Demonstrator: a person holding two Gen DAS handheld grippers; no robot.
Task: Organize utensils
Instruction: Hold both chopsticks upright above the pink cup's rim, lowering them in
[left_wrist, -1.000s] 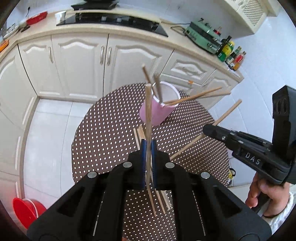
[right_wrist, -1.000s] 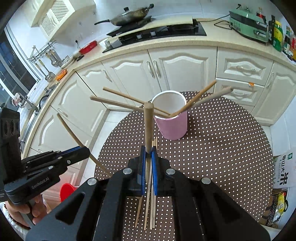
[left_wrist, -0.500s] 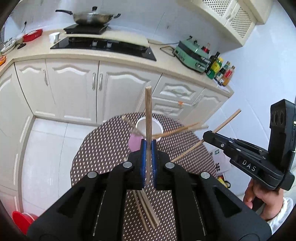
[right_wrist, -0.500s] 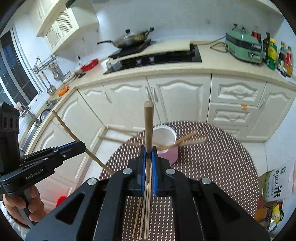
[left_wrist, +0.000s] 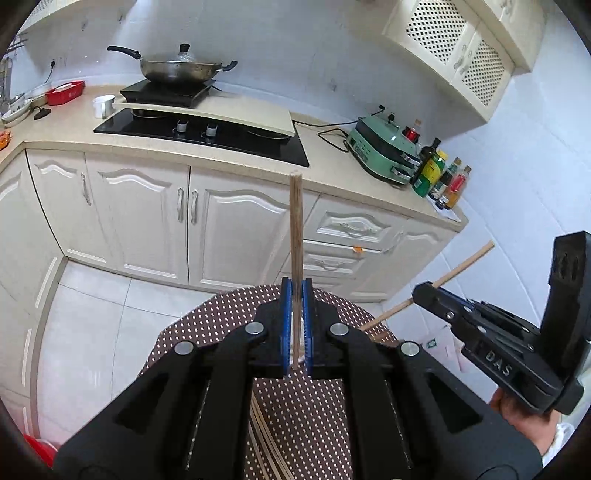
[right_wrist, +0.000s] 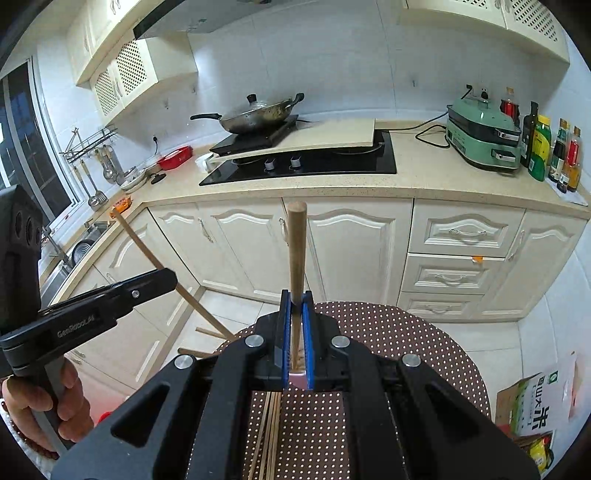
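Kitchen backdrop: cream cabinets (right_wrist: 354, 251) running under a speckled counter (left_wrist: 332, 158), black hob (right_wrist: 314, 164) with a lidded wok (left_wrist: 173, 68) on it, green grill appliance (right_wrist: 480, 140) and a row of bottles (right_wrist: 550, 147) sitting at the counter's right end. Round table (right_wrist: 406, 332) with a brown dotted cloth is filling the bottom of both views.

Left gripper (left_wrist: 296, 325) is pinching one chopstick (left_wrist: 296, 229) between its blue pads, jaws narrowed right down on it. Stick is standing upright in the left wrist view, its top end showing against the cabinet fronts. In the right wrist view the same gripper (right_wrist: 170, 275) is coming in from the left edge, with the stick (right_wrist: 155, 258) running diagonally through its tip; a hand (right_wrist: 55, 402) is wrapping the grip below.

Right gripper (right_wrist: 296, 332) is doing the same: jaws nearly together, clamping a second chopstick (right_wrist: 297, 251) that is pointing straight up, round end on top. From the left wrist view it (left_wrist: 419, 291) is entering from the right edge, its stick (left_wrist: 458, 269) slanting up-right past the tip.

Loose chopsticks (right_wrist: 271, 435) are lying in a bundle on the cloth near the table's near edge, mostly hidden under the right gripper body; a few (left_wrist: 264, 435) are also showing under the left gripper. Pink cup (right_wrist: 298, 380) is sitting on the table just beyond the bundle, only a sliver peeking between the right pads. Two stick ends (right_wrist: 207, 341) are poking out left past the table's far-left edge, looking like they are leaning from the cup, though the cup's rim is hidden.
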